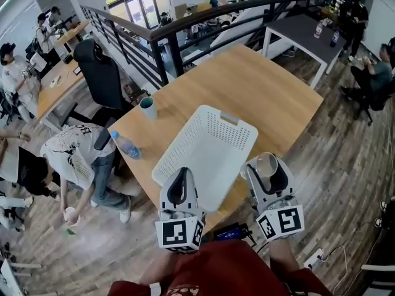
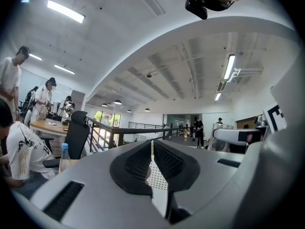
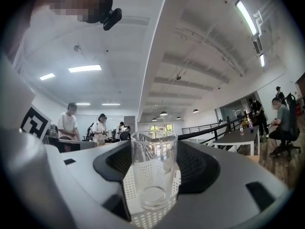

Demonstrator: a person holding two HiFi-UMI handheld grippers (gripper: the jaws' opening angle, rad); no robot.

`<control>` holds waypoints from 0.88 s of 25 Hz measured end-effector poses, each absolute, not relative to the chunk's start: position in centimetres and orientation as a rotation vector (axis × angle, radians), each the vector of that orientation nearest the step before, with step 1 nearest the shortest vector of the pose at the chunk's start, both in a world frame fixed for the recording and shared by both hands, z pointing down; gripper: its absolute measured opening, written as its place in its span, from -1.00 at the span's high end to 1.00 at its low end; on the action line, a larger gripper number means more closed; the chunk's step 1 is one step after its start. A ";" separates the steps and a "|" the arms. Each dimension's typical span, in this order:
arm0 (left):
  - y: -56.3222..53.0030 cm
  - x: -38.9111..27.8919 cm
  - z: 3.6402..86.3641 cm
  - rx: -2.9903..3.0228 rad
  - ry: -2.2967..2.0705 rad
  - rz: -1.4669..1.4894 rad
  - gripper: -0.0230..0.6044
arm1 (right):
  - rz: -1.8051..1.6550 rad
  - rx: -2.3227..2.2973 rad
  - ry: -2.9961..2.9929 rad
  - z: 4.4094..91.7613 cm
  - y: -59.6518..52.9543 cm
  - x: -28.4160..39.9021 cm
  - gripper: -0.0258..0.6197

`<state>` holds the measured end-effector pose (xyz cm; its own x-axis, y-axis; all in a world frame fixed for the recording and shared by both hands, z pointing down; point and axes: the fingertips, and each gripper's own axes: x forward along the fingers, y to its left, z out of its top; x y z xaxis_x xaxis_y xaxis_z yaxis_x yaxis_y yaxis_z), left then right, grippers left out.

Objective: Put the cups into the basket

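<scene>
- Holding upright: a glass cup [image 3: 153, 171], clamped between the jaws of the right gripper [image 1: 267, 168], just beside the basket's right side. Kept level, probably for lifting over the wall.
- Left gripper [image 1: 179, 180]: jaws together, nothing between them, at the basket's near edge; apparently idle.
- Basket [image 1: 185, 137]: white, perforated, empty, on the table [image 1: 259, 85].
- Teal cup [image 1: 148, 107]: upright, beyond the basket, not yet collected.
- Water bottle [image 1: 125, 144]: at the table's left edge.
</scene>
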<state>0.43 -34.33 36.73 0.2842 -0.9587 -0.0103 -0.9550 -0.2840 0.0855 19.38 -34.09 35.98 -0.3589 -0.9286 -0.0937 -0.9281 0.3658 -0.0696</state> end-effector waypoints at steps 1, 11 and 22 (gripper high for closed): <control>-34.6 0.2 36.7 2.462 -1.842 -0.098 0.86 | -0.002 -1.703 2.502 35.9 -34.4 19.0 0.04; -35.7 -2.1 36.8 2.437 -1.857 -0.122 0.86 | 0.018 -1.670 2.549 35.4 -36.8 16.0 0.04; -36.4 -6.0 37.3 2.378 -1.931 -0.142 0.86 | -0.065 -1.641 2.557 36.2 -40.6 11.9 0.04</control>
<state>-5.95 -36.44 37.33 0.2037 -0.9787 -0.0242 -0.9718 -0.2052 0.1166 11.87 -40.57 36.20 -0.4130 -0.9086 -0.0629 -0.9042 0.4173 -0.0909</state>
